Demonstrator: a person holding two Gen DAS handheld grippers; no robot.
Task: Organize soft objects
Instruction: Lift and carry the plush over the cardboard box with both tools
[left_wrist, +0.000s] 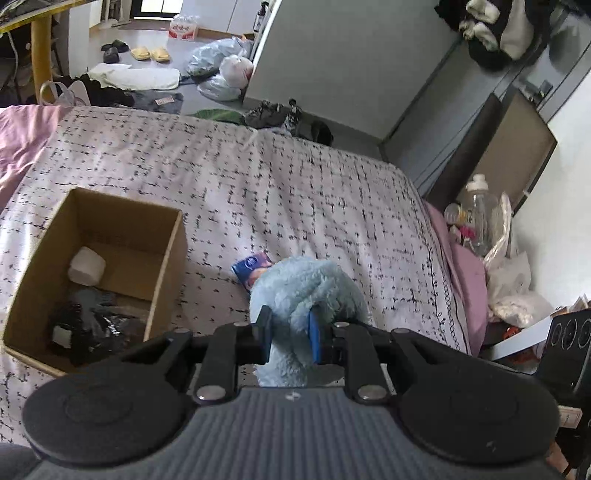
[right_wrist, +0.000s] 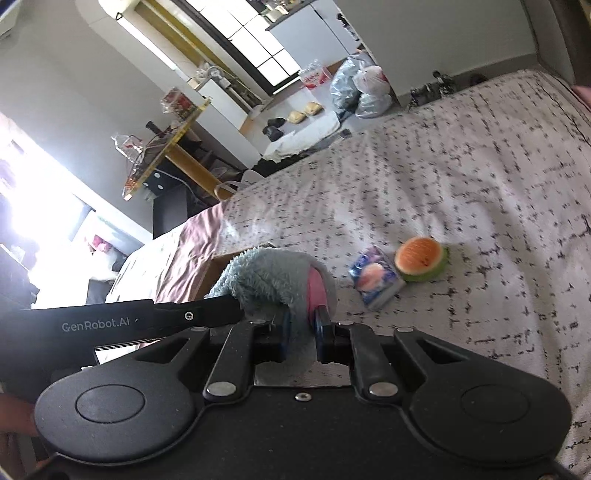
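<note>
"GenRobot.AI" reads on your left hand-held gripper (left_wrist: 288, 332); it and your right hand-held gripper (right_wrist: 301, 325) both clamp the plush (left_wrist: 306, 288) (blue, fluffy) over the bed (left_wrist: 295, 192), beside the box (left_wrist: 166, 258).

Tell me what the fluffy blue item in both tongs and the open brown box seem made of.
Fluffy blue item: looks like long-pile plush fleece, matte and shaggy, pink patch in the right view. Open brown box: plain corrugated cardboard, judging by its raw tan walls.
</note>
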